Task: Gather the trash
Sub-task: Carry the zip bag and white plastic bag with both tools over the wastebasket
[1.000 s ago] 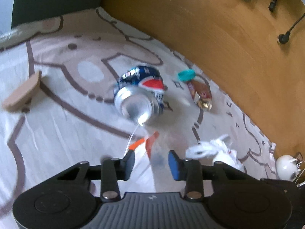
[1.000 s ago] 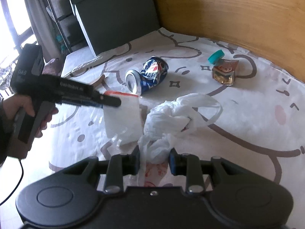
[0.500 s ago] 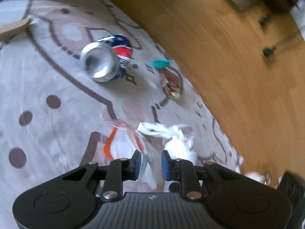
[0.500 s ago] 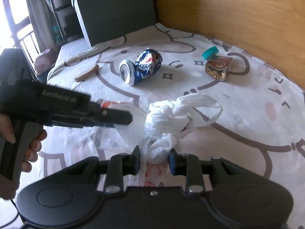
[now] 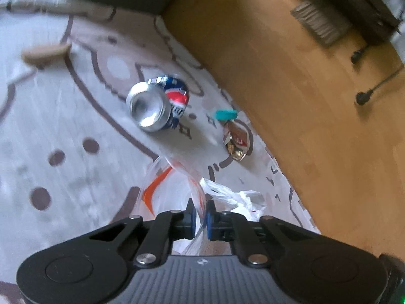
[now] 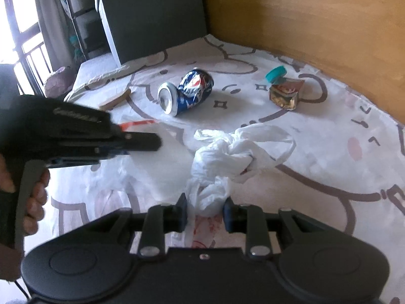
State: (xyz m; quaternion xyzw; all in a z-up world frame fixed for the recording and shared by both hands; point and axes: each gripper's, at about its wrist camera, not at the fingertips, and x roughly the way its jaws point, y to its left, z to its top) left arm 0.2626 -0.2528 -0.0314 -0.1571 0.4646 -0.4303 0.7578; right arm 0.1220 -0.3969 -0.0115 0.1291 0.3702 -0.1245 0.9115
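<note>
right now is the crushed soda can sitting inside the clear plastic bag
No, the crushed soda can lies bare on the bedsheet, apart from the clear plastic bag nearer the camera.

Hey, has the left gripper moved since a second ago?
Yes. In the right wrist view, the left gripper has advanced rightward toward the white bag, while the crushed can stays put.

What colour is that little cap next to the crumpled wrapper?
Teal, the cap shows best in the right wrist view, beside the wrapper.
</note>
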